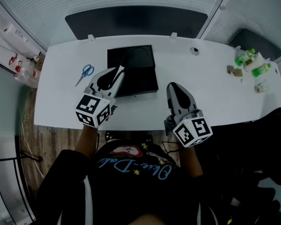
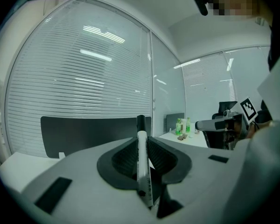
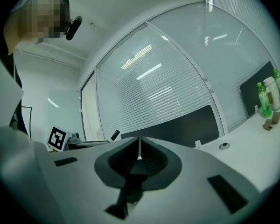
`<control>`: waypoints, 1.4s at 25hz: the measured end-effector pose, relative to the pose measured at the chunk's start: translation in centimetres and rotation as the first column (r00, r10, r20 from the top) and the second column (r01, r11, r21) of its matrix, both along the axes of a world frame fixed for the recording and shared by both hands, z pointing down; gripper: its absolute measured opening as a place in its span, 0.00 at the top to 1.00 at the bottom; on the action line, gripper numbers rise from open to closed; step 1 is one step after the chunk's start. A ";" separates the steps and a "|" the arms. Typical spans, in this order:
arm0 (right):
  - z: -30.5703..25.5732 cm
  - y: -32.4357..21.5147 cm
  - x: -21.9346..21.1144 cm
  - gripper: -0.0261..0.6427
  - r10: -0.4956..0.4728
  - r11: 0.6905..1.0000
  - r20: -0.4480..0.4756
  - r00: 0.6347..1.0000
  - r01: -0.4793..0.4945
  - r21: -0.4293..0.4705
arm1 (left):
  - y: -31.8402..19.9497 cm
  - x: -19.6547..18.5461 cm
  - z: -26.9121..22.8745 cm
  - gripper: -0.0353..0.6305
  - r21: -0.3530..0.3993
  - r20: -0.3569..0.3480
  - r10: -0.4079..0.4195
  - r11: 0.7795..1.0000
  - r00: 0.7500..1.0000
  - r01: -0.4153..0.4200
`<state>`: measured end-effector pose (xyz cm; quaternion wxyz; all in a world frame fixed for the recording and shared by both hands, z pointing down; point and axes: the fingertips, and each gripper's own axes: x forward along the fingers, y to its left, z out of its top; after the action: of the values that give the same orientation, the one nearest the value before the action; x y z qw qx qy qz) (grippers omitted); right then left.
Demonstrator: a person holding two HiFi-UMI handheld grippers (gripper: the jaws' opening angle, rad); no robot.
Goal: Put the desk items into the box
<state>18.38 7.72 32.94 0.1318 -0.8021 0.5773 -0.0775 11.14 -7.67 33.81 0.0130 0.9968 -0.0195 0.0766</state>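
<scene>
While left gripper [image 1: 115, 78] clamps marker [image 2: 142, 169] | print illegible | right gripper [image 3: 139, 147] closed, empty

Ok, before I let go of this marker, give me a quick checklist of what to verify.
1. Marker clamped in left tool: ok.
2. Marker tip over the box: ok.
3. Box open: ok.
4. Marker's height above the box floor: cannot tell.
5. Right tool shut, empty, beside the box: ok.
6. All items packed: not ok, scissors lie left of the box.
</scene>
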 end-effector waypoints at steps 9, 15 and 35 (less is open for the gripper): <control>0.9 2.7 1.2 0.93 -0.015 1.000 0.003 1.000 0.015 -0.008 | 2.1 0.8 1.3 0.84 0.008 0.016 -0.031 0.999 0.999 0.031; 1.5 2.8 1.3 0.93 -0.027 1.000 0.028 0.999 0.027 -0.006 | 2.4 0.3 2.5 0.84 0.001 0.042 -0.047 0.999 0.998 0.047; 3.7 2.4 2.8 0.93 0.036 0.999 0.089 0.995 -0.032 -0.041 | 0.7 2.4 8.4 0.84 -0.031 0.145 0.016 0.999 0.989 -0.012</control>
<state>21.18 10.16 36.60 0.1429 -0.8100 0.5554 -0.1224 13.51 -7.02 42.17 0.0262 0.9883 -0.0122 0.1496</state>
